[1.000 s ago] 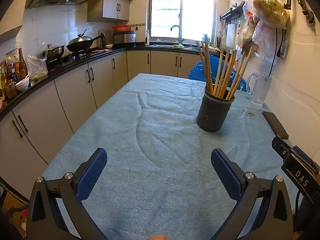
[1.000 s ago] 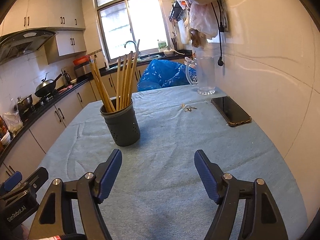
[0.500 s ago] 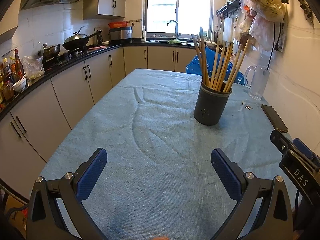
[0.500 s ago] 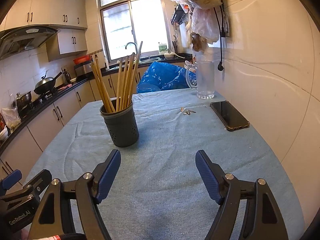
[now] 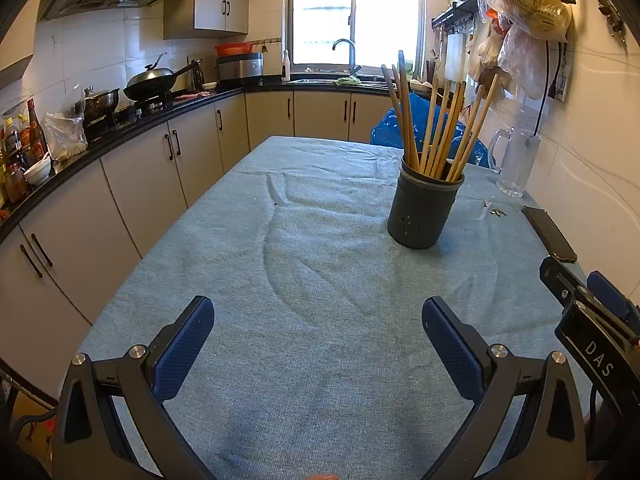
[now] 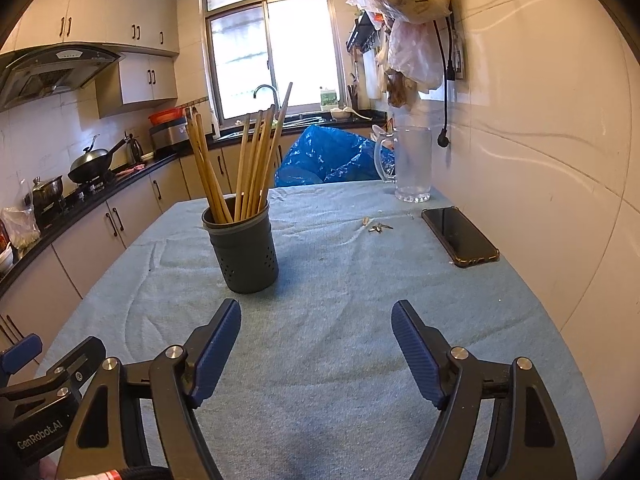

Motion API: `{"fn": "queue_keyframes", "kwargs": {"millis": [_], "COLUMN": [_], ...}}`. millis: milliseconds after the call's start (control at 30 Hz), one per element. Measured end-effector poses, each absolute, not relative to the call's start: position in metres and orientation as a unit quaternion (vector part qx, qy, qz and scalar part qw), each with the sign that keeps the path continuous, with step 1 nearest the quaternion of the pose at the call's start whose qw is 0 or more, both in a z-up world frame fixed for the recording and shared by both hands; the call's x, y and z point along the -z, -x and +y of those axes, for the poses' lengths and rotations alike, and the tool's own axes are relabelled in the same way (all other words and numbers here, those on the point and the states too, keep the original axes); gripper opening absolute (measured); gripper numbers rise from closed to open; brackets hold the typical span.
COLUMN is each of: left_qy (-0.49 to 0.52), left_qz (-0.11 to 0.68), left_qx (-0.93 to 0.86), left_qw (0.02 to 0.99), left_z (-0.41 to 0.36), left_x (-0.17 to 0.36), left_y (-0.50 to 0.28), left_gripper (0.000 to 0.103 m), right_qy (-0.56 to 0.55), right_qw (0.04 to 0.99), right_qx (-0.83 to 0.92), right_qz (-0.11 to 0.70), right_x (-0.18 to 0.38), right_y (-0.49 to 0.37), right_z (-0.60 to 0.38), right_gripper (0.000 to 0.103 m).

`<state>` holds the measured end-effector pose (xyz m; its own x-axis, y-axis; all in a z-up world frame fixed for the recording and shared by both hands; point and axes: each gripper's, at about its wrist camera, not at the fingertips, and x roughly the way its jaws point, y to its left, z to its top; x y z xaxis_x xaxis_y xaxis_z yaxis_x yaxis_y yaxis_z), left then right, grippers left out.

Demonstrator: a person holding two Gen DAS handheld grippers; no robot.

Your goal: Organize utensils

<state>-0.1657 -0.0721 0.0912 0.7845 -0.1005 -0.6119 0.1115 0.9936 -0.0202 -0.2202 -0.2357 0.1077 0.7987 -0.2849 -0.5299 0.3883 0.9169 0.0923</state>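
Note:
A dark grey perforated utensil holder (image 5: 423,208) stands upright on the blue-cloth table (image 5: 304,280), with several wooden chopsticks (image 5: 436,128) standing in it. It also shows in the right wrist view (image 6: 244,252), with the chopsticks (image 6: 248,168) fanned out. My left gripper (image 5: 318,324) is open and empty, low over the cloth, well short of the holder. My right gripper (image 6: 316,328) is open and empty, just before and right of the holder.
A black phone (image 6: 460,236) lies by the right wall, a glass mug (image 6: 412,164) stands behind it, small keys (image 6: 378,227) between. A blue plastic bag (image 6: 332,156) is at the table's far end. Cabinets and a stove counter (image 5: 120,128) run along the left.
Both grippers have tilted up and drawn back slightly, so the holder sits a little lower and farther in both views. Both stay open and empty. Nothing on the table moved.

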Motion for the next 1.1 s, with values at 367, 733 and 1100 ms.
{"fn": "queue_keyframes", "kwargs": {"millis": [367,733,1100], "left_qy": [-0.007,-0.006,-0.005], "left_qz": [0.329,0.333,0.343], "left_qx": [0.056,0.06,0.063], "left_qw": [0.943,0.941,0.937], "left_z": [-0.0716,-0.0698,-0.0687], "left_x": [-0.0878,-0.0852,-0.0819], "left_y": [0.1639,0.1634,0.1615], "left_gripper": [0.103,0.103,0.103], "right_qy": [-0.094,-0.091,-0.085], "right_qw": [0.944,0.944,0.944], "right_qx": [0.179,0.177,0.172], "right_qz": [0.261,0.262,0.269], "right_x": [-0.1062,-0.1054,-0.1019], "right_y": [0.2191,0.2201,0.2188], "right_z": [-0.2344,-0.2332,-0.2316], "right_gripper": [0.083,0.083,0.084]}}
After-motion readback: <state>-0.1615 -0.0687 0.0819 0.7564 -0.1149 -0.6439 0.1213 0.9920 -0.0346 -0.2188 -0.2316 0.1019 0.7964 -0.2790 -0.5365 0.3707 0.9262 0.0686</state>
